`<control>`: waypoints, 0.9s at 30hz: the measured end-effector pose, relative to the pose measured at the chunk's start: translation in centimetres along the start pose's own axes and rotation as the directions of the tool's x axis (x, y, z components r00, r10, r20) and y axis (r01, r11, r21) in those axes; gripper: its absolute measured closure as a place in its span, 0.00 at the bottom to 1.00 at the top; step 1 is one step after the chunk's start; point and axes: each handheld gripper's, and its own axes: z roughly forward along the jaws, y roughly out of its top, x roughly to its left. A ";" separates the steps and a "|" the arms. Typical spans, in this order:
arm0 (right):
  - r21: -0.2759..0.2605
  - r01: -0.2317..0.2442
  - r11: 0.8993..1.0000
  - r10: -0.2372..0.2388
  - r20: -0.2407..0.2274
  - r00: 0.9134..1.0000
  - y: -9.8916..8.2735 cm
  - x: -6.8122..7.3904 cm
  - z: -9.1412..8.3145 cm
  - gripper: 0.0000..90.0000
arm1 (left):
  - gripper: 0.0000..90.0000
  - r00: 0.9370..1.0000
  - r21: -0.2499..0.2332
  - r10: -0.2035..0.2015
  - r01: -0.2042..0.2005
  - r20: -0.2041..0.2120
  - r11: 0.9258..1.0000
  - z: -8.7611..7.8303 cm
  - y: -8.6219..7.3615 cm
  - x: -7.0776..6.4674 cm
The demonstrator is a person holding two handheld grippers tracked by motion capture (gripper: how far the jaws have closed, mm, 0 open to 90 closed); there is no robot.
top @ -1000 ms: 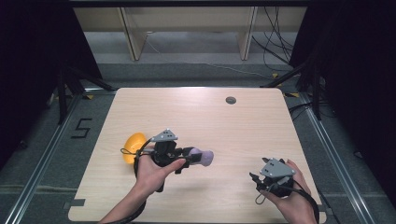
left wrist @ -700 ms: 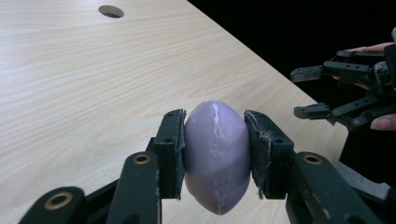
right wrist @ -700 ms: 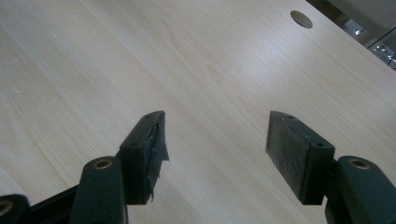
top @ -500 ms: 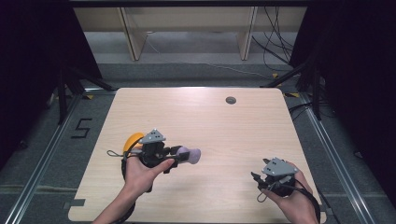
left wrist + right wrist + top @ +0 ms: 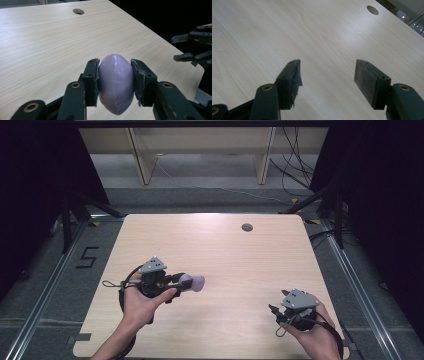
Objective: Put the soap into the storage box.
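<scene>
The egg (image 5: 115, 85) is a smooth, pale purple, egg-shaped lump with a faint whitish seam running up its middle and a few light scuffs; its surface looks matte, like plastic or soap. It sits clamped between the pads of the left claw (image 5: 115, 82), one pad pressed flat on each flank, its long axis upright between them in the left gripper view. In the high view the egg (image 5: 193, 282) hangs just above the bench (image 5: 235, 255), toward the left edge and nearer the front than the back.

The right claw (image 5: 325, 77) is near the front right corner, and its jaws stand well apart with nothing between them but bare wood. They have just been closing a little. Its left pad (image 5: 294, 75) is frayed and torn at the edge; the other is a clean, flat black block.

The bench is pale wood-grain laminate with rounded corners and a round cable hole (image 5: 247, 227) near the back edge. The claws are black, with brass-coloured pivots and a grey three-cornered plate (image 5: 152, 265) on top.
</scene>
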 end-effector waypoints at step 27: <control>0.004 0.003 1.000 -0.003 -0.002 1.000 0.0 0.0 0.1 0.43 | 0.66 0.971 -0.111 -0.063 0.037 -0.232 0.993 -3.8 -0.1 3.5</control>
